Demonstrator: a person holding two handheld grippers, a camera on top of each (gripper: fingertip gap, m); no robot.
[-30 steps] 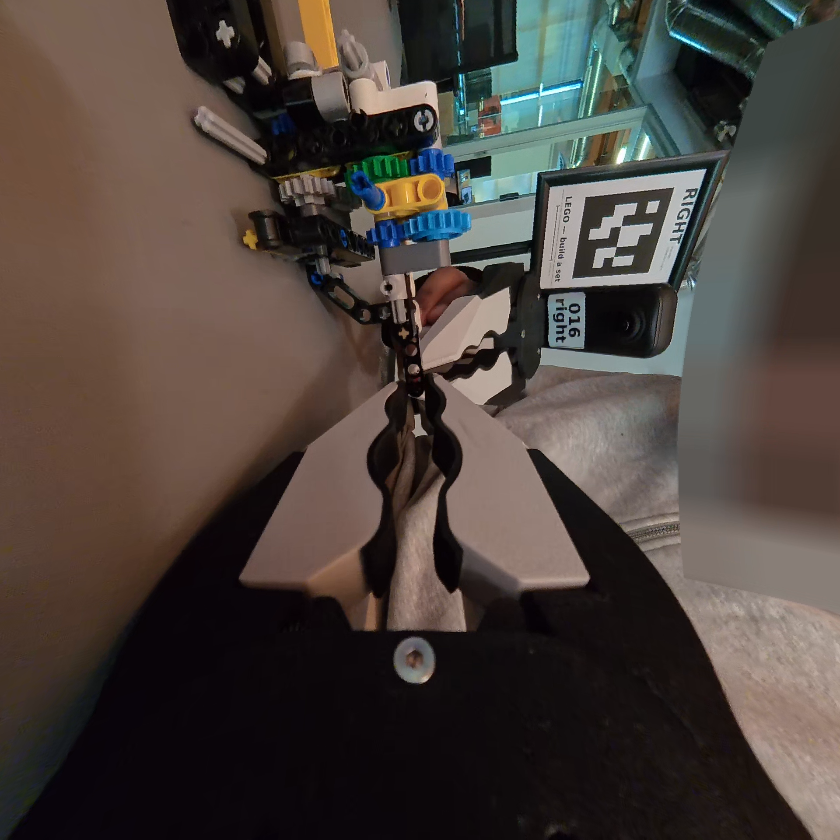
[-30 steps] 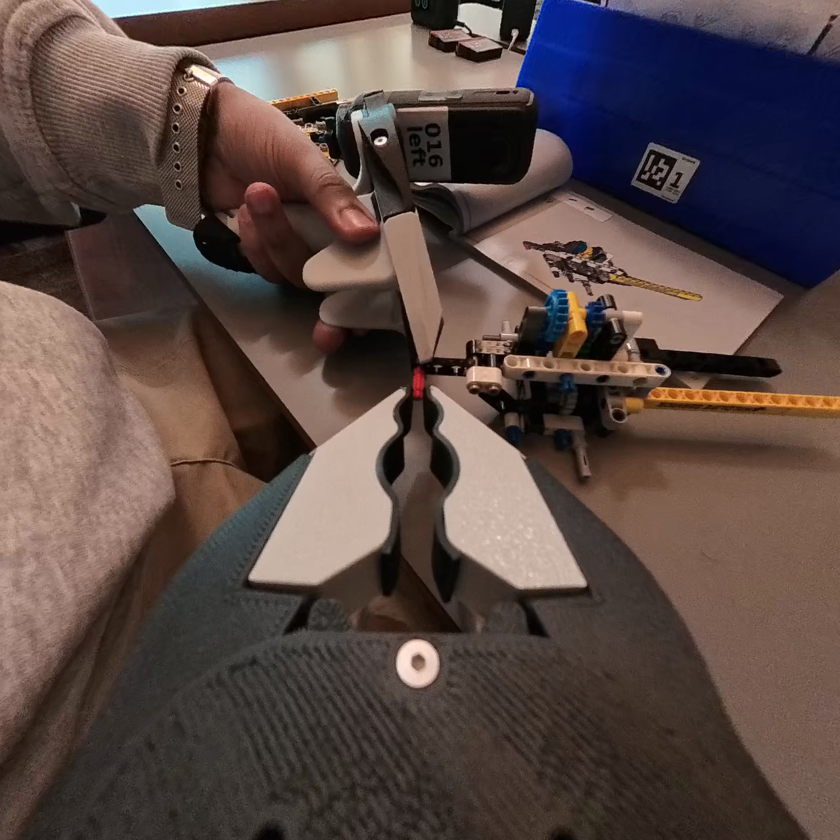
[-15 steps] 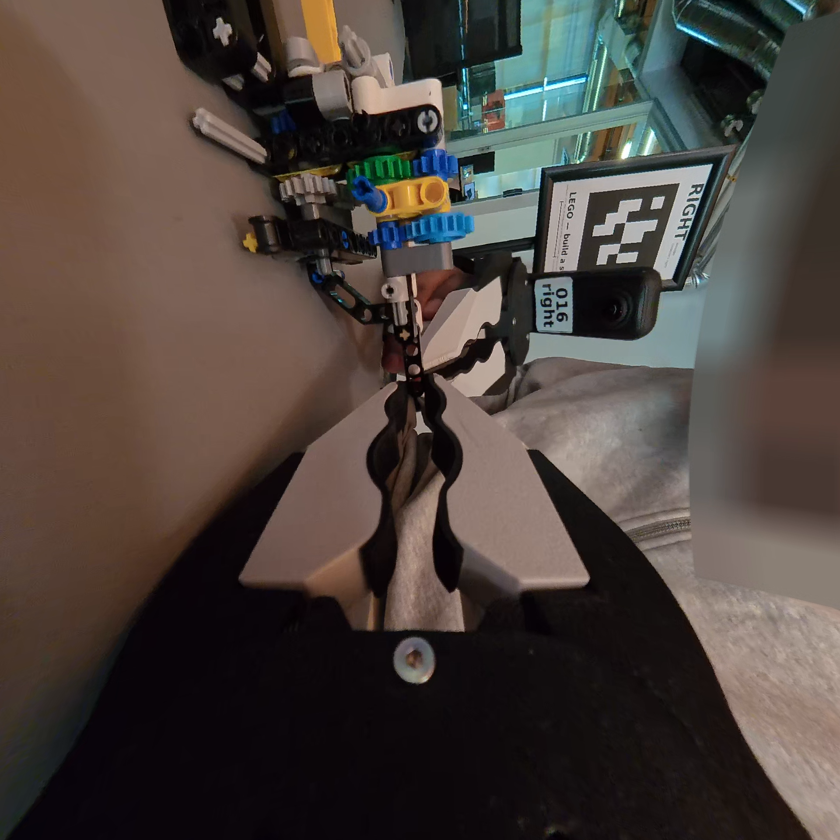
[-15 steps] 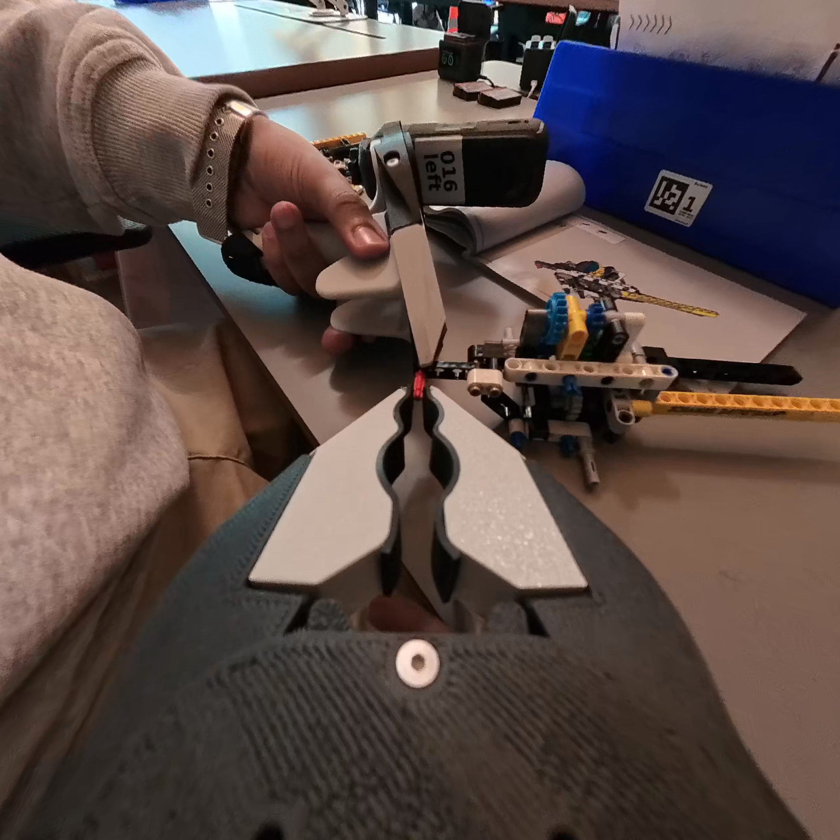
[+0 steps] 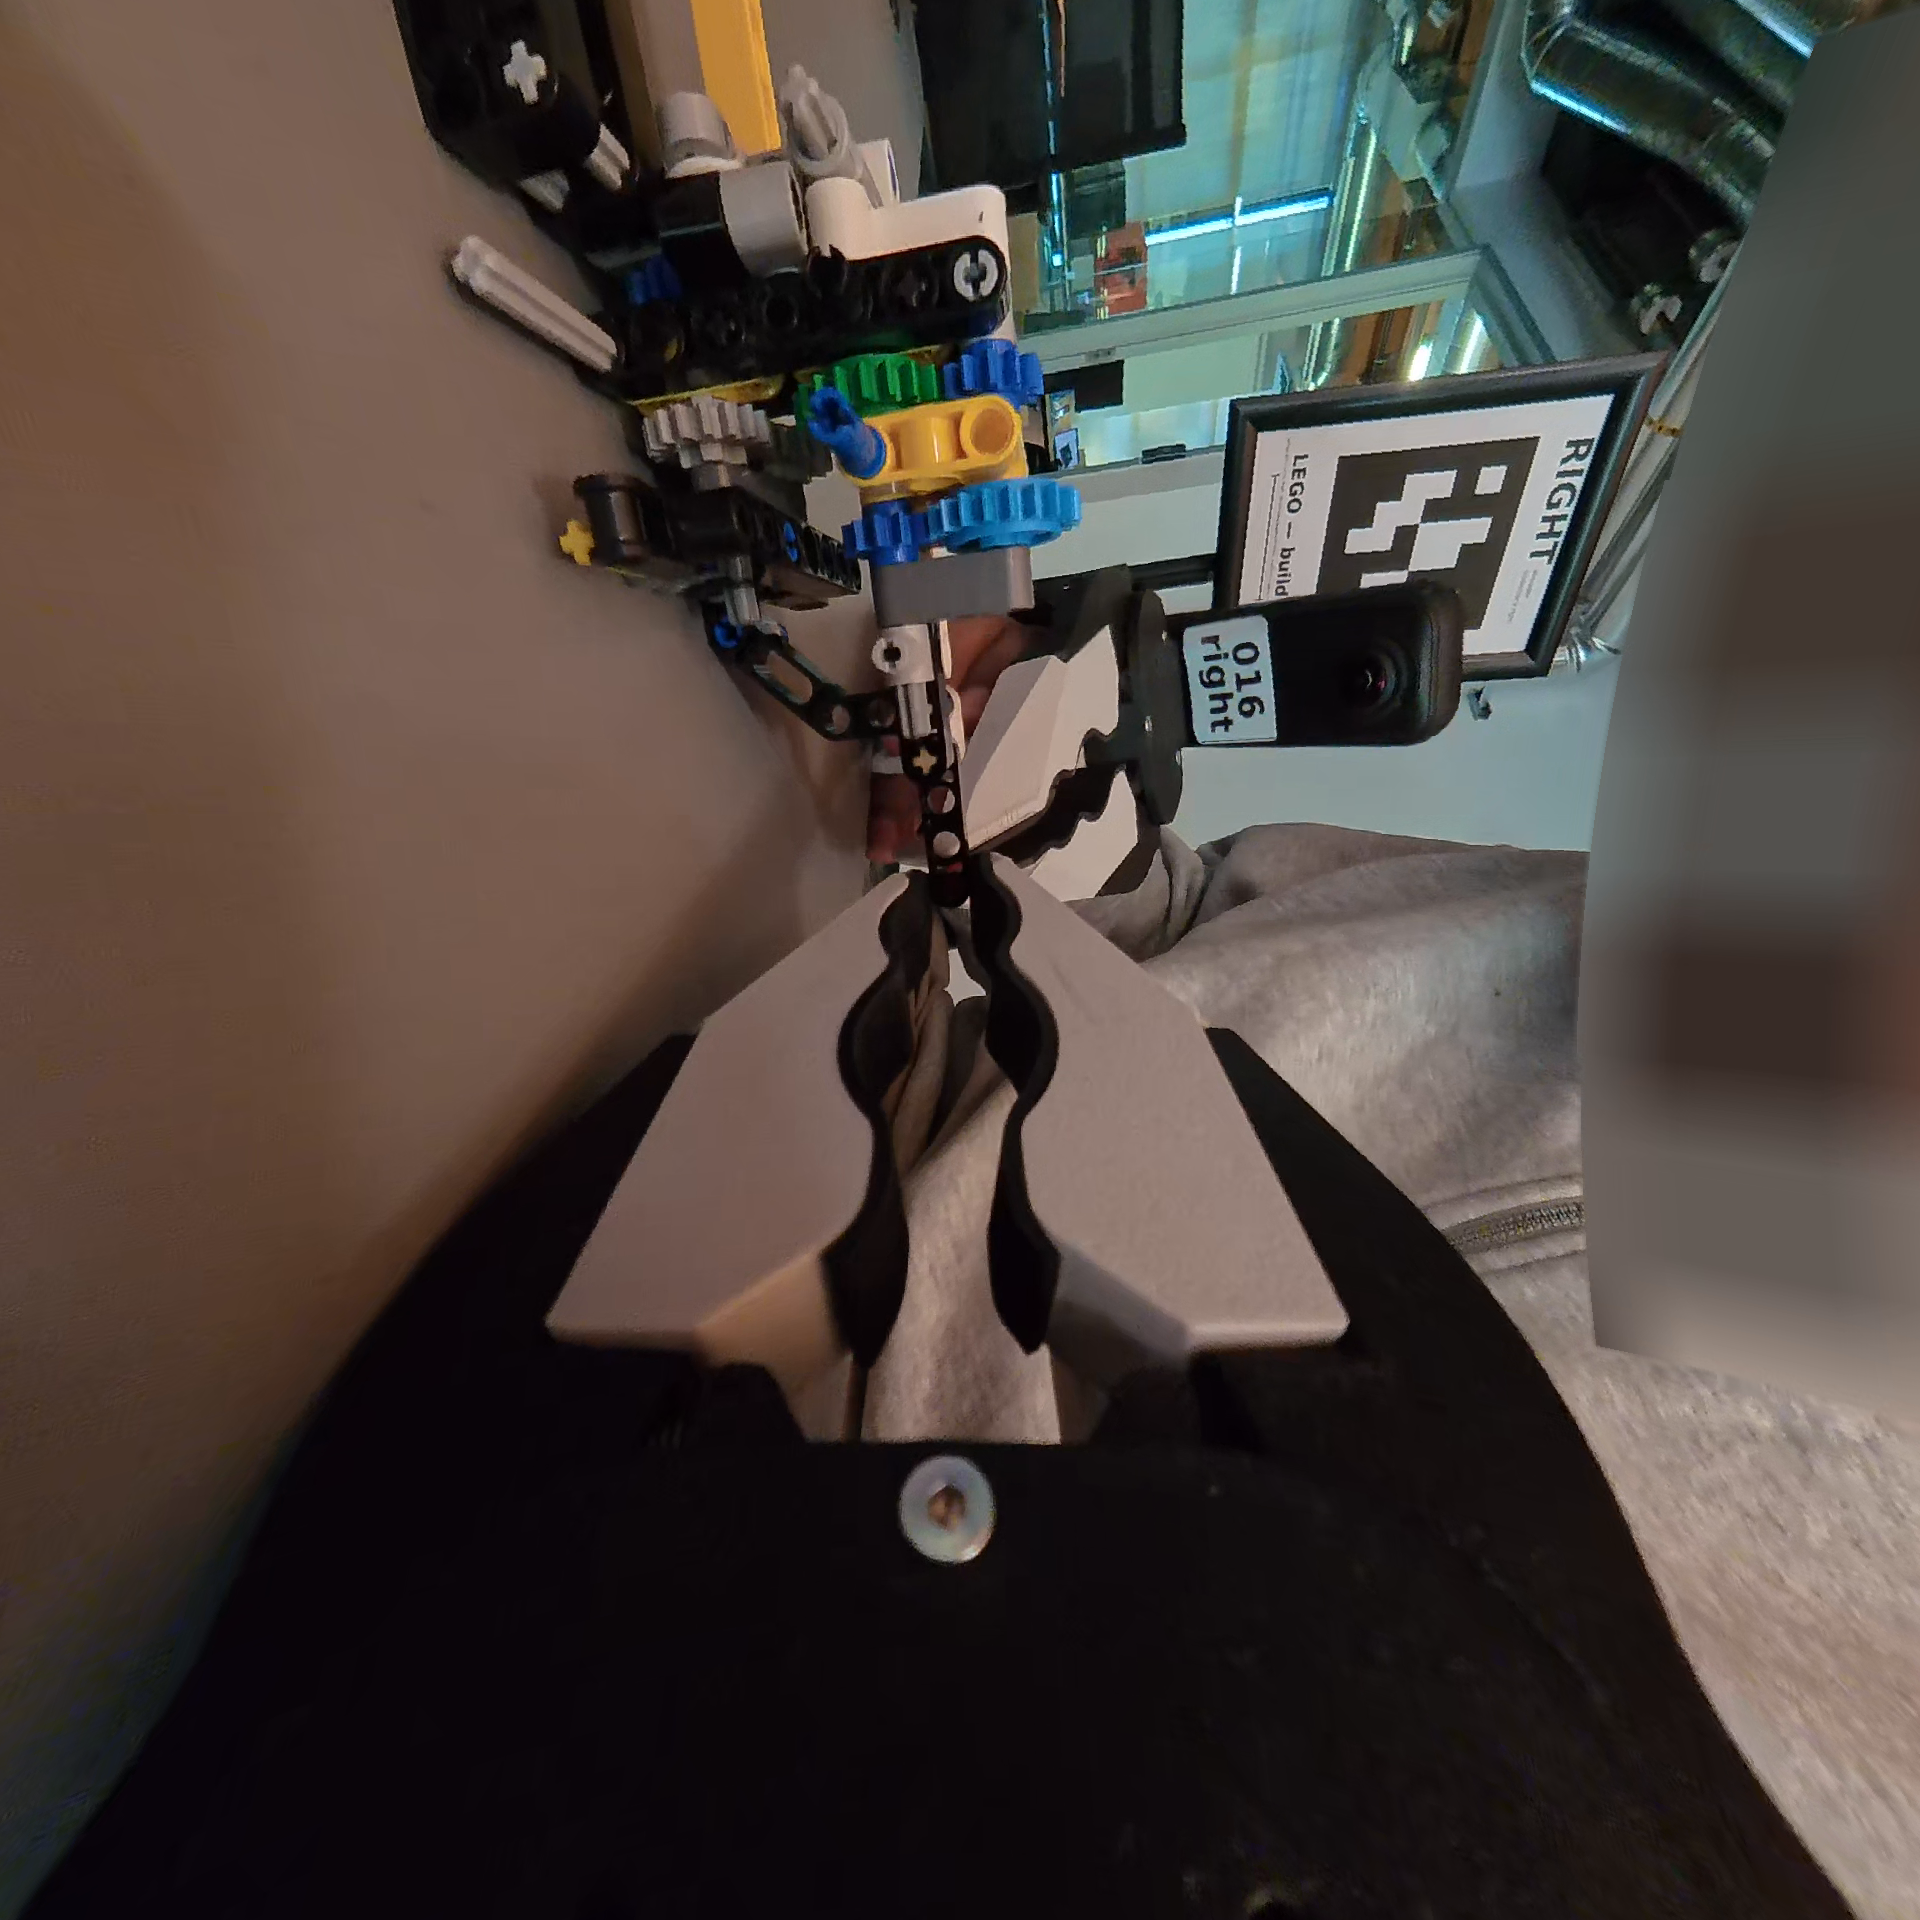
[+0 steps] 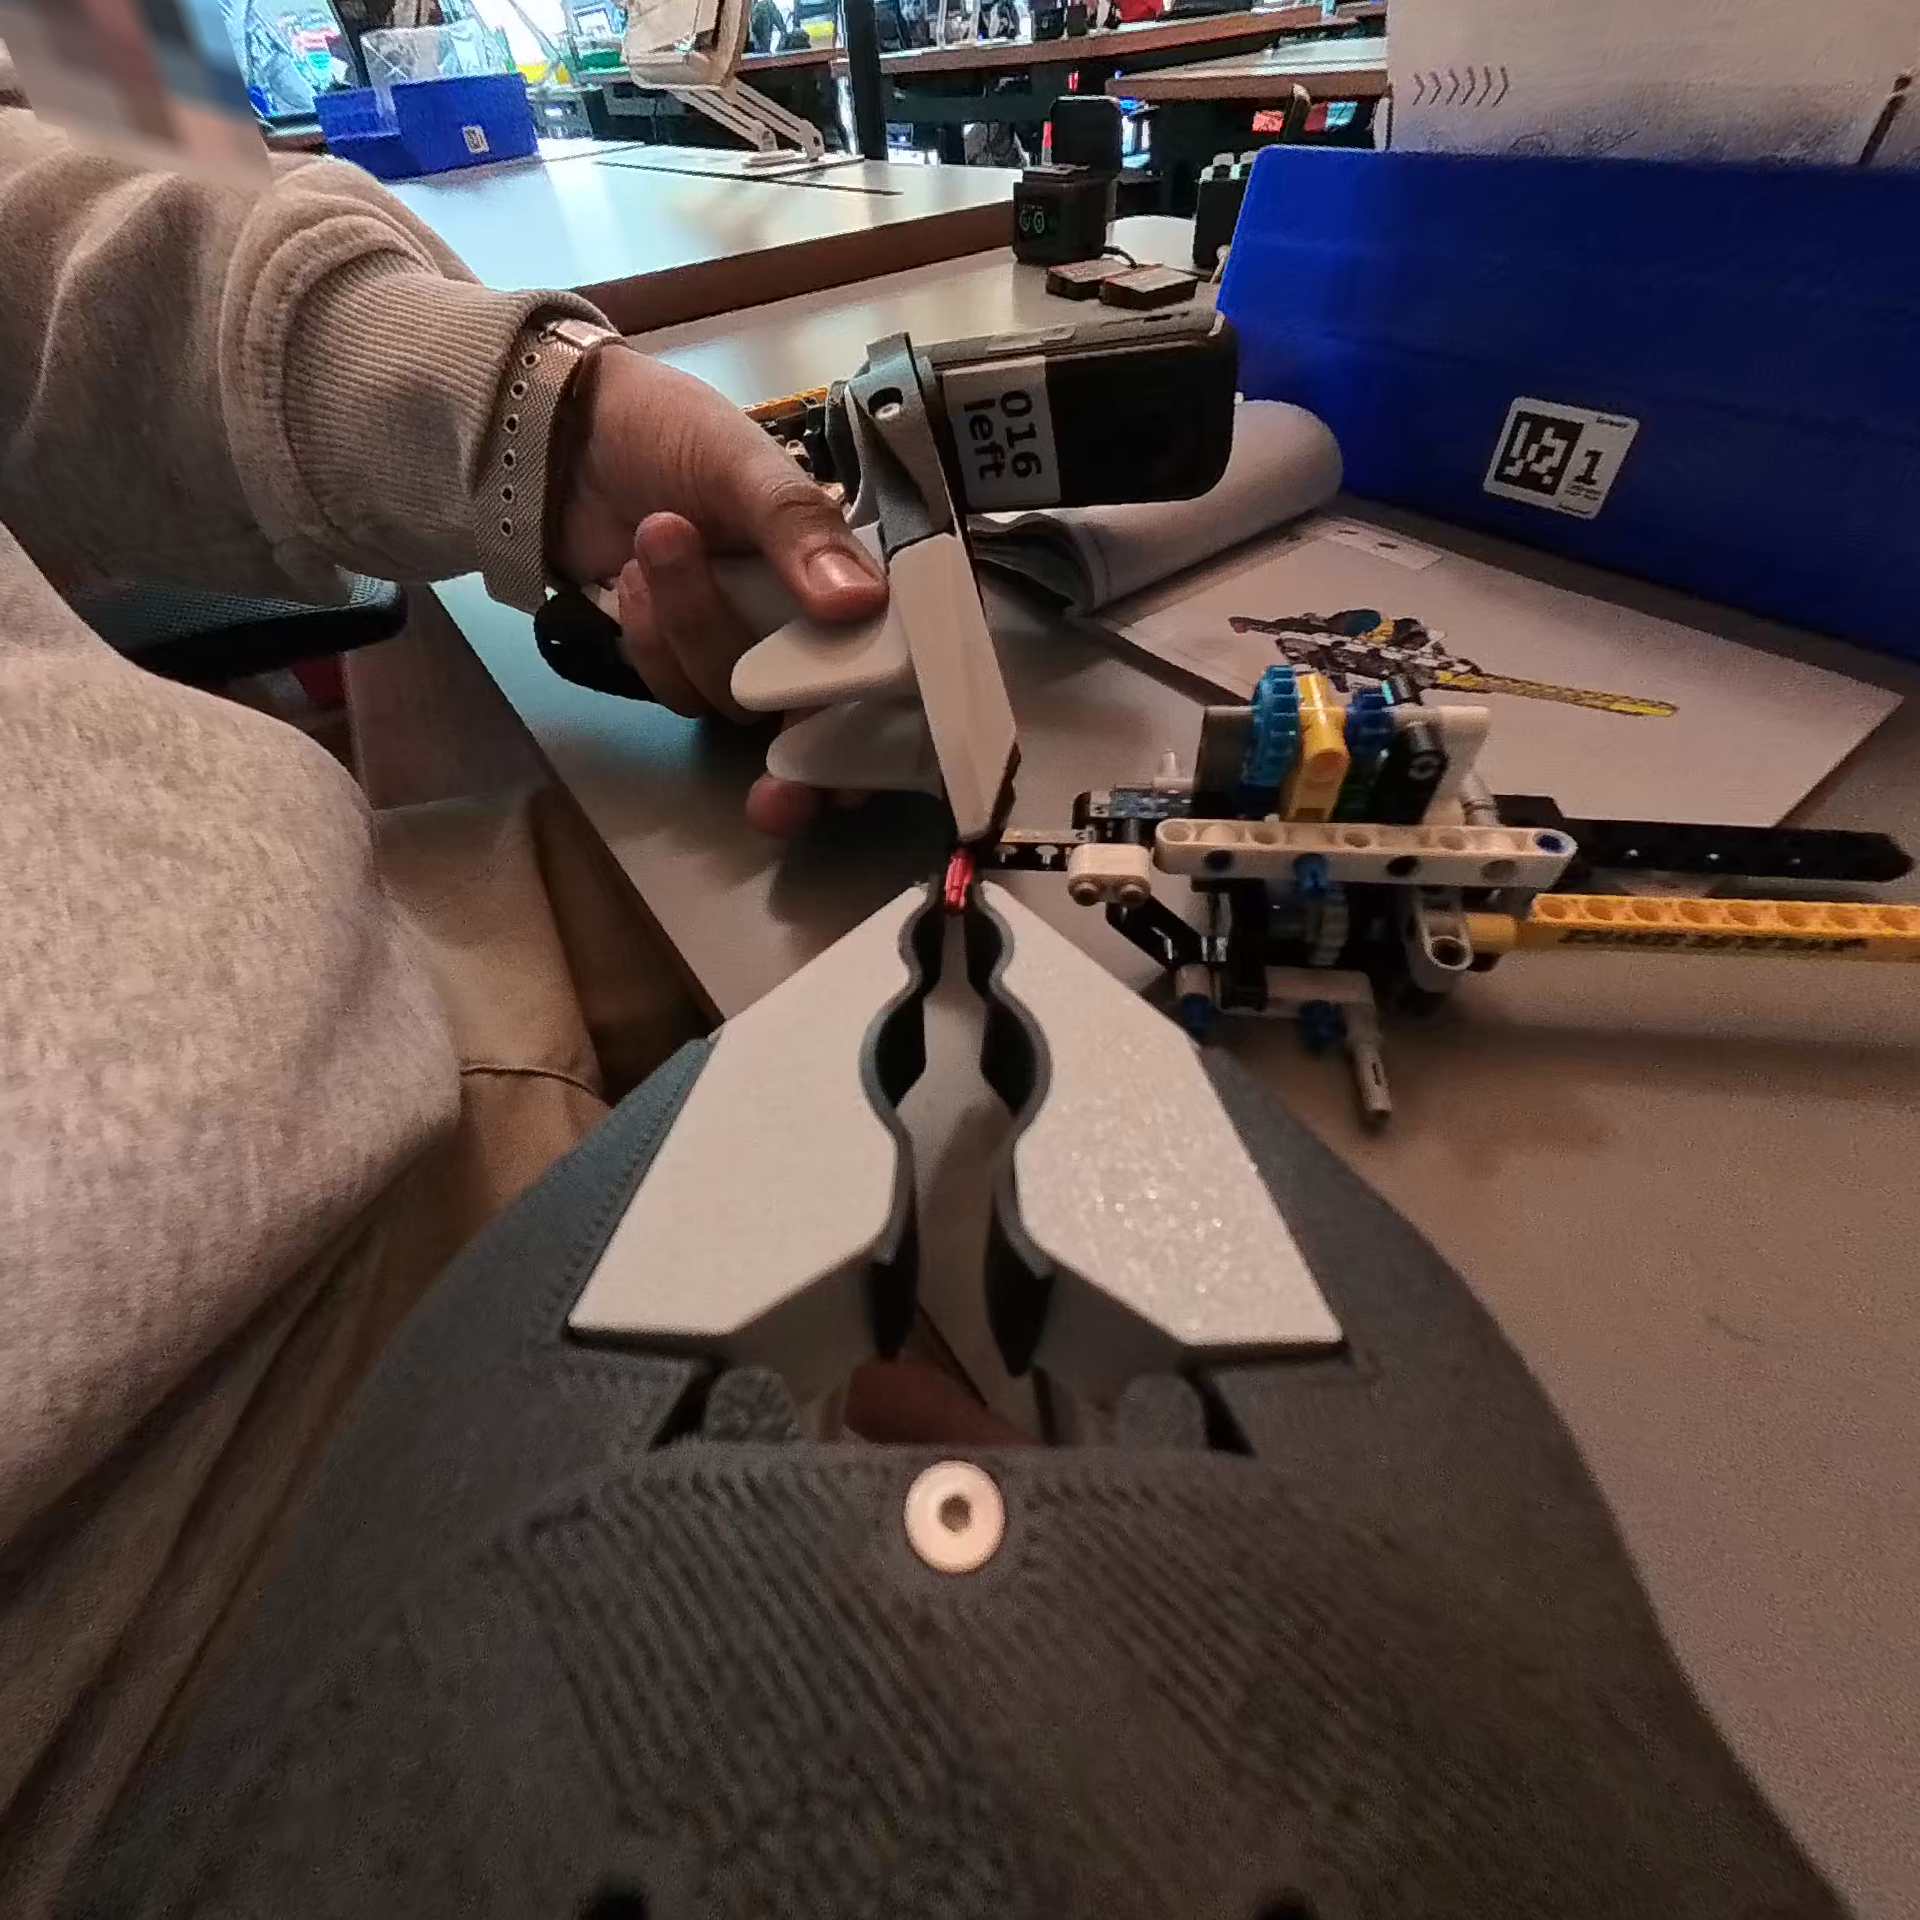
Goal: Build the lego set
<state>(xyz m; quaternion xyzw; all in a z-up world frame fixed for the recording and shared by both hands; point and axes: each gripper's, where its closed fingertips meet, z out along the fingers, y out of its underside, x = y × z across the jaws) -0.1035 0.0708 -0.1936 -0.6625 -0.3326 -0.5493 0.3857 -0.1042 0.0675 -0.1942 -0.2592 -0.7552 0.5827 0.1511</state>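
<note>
The part-built lego model point(image 6: 1330, 831), with blue gears, a yellow connector and a white beam, lies on the grey table point(image 6: 1558, 1195). It also shows in the left wrist view point(image 5: 914, 436). A thin black beam point(image 5: 940, 810) sticks out of the model's near end. My left gripper point(image 5: 948, 883) is shut on this beam's free end. My right gripper point(image 6: 957, 906) is shut on a small red pin point(image 6: 957, 883). It holds the pin against the tip of the black beam point(image 6: 1029, 854), just under the left gripper's fingertips point(image 6: 977, 810).
A long yellow beam point(image 6: 1714, 920) and a black one point(image 6: 1714, 852) run out of the model to the right. An open instruction booklet point(image 6: 1507, 665) lies behind it, then a blue bin point(image 6: 1558, 343). The table edge and a person's lap are at the left.
The right gripper has tilted upward, so more of the room behind shows. In the left wrist view it has drawn slightly closer to the beam. Both grips are unchanged.
</note>
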